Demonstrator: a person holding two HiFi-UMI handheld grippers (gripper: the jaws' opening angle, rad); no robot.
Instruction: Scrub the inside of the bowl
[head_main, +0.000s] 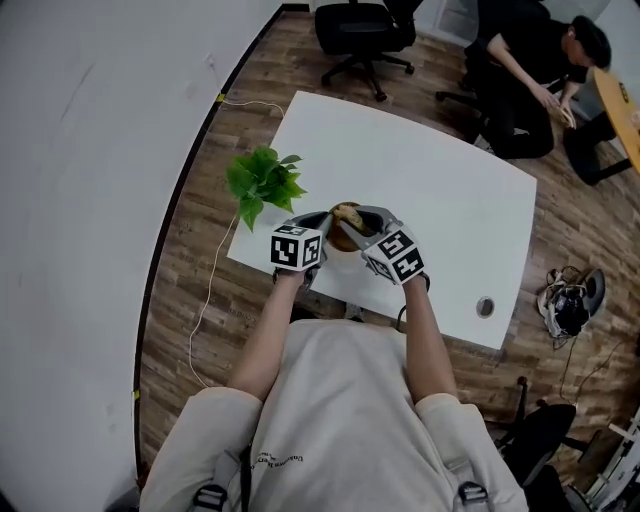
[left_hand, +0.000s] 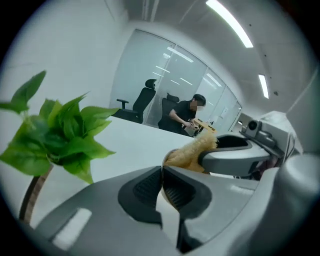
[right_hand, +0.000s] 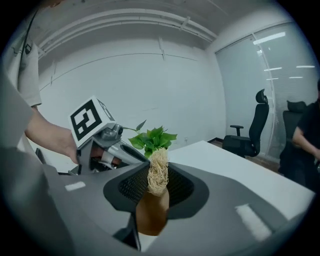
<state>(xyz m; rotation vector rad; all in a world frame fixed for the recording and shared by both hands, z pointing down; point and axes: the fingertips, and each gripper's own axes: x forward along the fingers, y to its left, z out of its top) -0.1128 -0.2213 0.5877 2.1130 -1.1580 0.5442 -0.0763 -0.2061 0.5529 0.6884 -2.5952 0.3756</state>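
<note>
My left gripper (left_hand: 161, 189) pinches the bowl's (head_main: 341, 241) near rim, seen only in its view. My right gripper (right_hand: 157, 187) clamps the scrubber (right_hand: 158, 175) inside.

A cream short-sleeved T-shirt (head_main: 340, 400) fills the head view's six o'clock, with small dark print toward seven o'clock and dark strap buckles (head_main: 208, 495) at its lower corners. The left gripper (head_main: 318, 225) and right gripper (head_main: 368, 222) are grey moulded shells with dark ribbed pads (right_hand: 181, 187), each carrying a white cube (head_main: 297, 247) with black square markers.

Bowl (head_main: 343, 242) mostly hidden under left tool (head_main: 323, 224), right tool (head_main: 362, 219); inside blocked by scrubber (head_main: 347, 211).
</note>
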